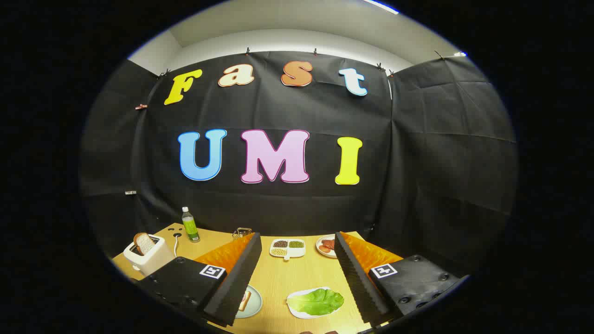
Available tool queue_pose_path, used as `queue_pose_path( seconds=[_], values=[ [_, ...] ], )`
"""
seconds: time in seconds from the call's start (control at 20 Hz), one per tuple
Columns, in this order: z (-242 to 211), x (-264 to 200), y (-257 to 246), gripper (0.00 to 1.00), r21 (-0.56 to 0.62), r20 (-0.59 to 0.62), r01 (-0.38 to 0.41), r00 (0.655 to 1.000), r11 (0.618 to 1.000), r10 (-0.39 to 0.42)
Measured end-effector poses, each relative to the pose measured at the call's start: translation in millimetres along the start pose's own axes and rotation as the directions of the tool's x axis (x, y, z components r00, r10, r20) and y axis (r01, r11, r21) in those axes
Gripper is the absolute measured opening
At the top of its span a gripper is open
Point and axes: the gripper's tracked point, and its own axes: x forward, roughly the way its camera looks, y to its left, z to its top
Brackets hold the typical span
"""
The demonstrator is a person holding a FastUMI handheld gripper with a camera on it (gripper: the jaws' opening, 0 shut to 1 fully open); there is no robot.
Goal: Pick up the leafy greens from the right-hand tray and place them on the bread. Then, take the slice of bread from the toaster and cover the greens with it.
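- My jaws [297,278] stand wide apart, gripping nothing, above the surface [278,278].
- The leafy greens [316,300] lie on their tray [297,311] between the fingers.
- I see a plate [253,301] with bread [244,300], half hidden behind the left finger.
- Farther off: a 3-compartment dish [287,248], and a plate of food [325,246] cut off by the right finger.
- A slice [145,243] stands in the toaster [148,255]; a bottle [190,225] stands beyond.

The gripper [297,273] was held above the table with its two fingers spread wide apart, nothing between them. The left finger [236,278] and the right finger [359,278] each slanted inward toward their far ends. Neither finger touched any object. Each finger's base block carried a square marker on its top face. Jaws stood fully parted
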Motion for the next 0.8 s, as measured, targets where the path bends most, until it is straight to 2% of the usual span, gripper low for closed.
queue_pose_path(
  seconds=[0.8],
  values=[
    [-16, 1, -8, 0.98, 0.022, -0.046, -0.031, 0.998, 0.999, 0.032]
  ],
)
